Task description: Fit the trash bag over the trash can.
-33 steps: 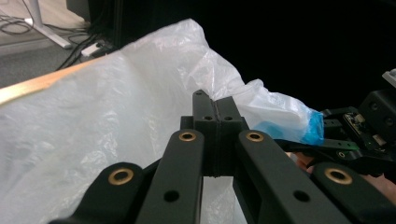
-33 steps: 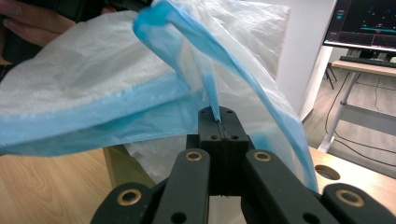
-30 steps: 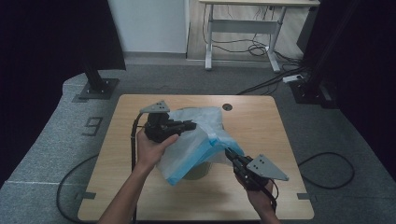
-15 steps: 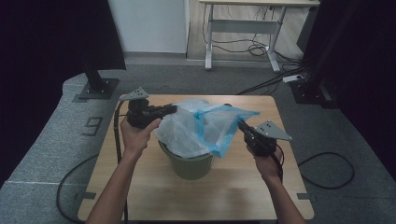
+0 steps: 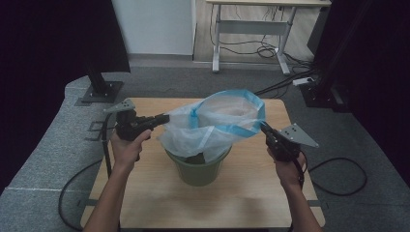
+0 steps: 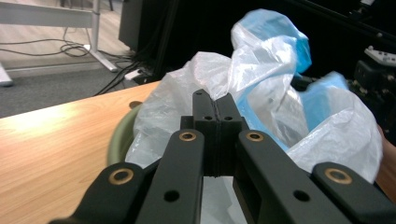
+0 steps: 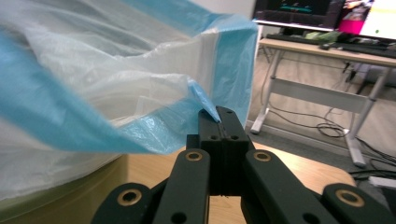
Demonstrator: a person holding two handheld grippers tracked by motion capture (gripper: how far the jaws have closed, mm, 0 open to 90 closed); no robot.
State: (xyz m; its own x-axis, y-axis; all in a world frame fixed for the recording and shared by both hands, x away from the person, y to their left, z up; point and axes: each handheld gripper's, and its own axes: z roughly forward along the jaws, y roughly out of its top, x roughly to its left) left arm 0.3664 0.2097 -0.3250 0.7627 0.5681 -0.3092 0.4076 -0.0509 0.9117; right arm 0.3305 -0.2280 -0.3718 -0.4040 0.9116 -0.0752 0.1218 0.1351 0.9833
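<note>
Bag (image 5: pixel 212 128) over the bin (image 5: pixel 199 169) mid-table (image 5: pixel 145 198), between left tool (image 5: pixel 167 118) and right tool (image 5: pixel 263 126).

1. One translucent white plastic bag with a blue rim (image 5: pixel 212 128).
2. One round green plastic bin (image 5: pixel 200 169).
3. One light wooden table (image 5: pixel 241 198).
4. Two black two-jaw grippers: left gripper (image 5: pixel 164 118), right gripper (image 5: pixel 264 126).

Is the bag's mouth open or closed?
Open. The two grippers pull the bag apart above the green bin, so its blue rim gapes wide.
</note>
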